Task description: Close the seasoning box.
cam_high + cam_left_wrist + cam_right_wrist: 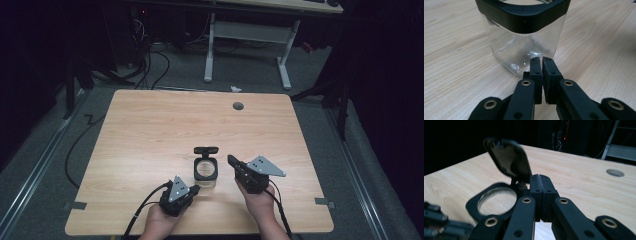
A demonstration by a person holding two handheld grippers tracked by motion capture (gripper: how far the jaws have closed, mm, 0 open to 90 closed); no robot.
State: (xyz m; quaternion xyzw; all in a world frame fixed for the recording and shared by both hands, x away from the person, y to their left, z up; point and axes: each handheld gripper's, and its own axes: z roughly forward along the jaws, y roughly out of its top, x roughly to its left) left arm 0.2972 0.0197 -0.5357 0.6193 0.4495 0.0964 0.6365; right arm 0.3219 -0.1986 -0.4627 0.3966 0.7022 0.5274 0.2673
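Clear jar [206,172] standing upright, hinged lid [206,150] flipped up at far side; left gripper [196,189], right gripper [231,160] both pressed together, empty

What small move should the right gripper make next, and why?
Probably tip the raised lid down over the jar. The lid stands open on its hinge, the right gripper is shut just beside it, and the left gripper is shut at the jar's base.

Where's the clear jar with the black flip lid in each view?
High view: jar at near centre of the table, between both tools.
Left gripper view: jar at top centre, just beyond the jaws.
Right gripper view: jar at left, lid up.
Shared landmark: the jar's black collar.
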